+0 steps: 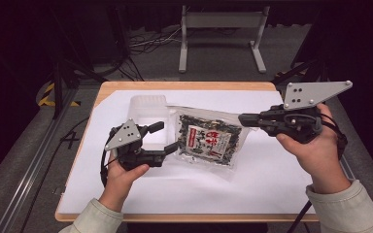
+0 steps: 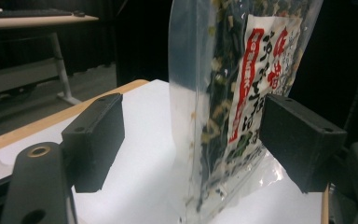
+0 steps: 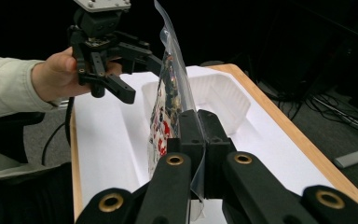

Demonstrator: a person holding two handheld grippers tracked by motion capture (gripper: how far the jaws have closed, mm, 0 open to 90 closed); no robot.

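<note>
High view: the right gripper (image 1: 245, 118) pinches the edge of a clear packet of dried food (image 1: 208, 140), lifting it over the white-covered tabletop (image 1: 252, 179), likely to carry it toward the clear tray (image 1: 148, 104) behind. The left gripper (image 1: 164, 137) stands wide by the packet's other edge.

Left gripper view: the packet hangs upright between its parted jaws, untouched.

Right gripper view: jaws clamped on the packet's seam; dark room, floor cables (image 3: 335, 116).
</note>
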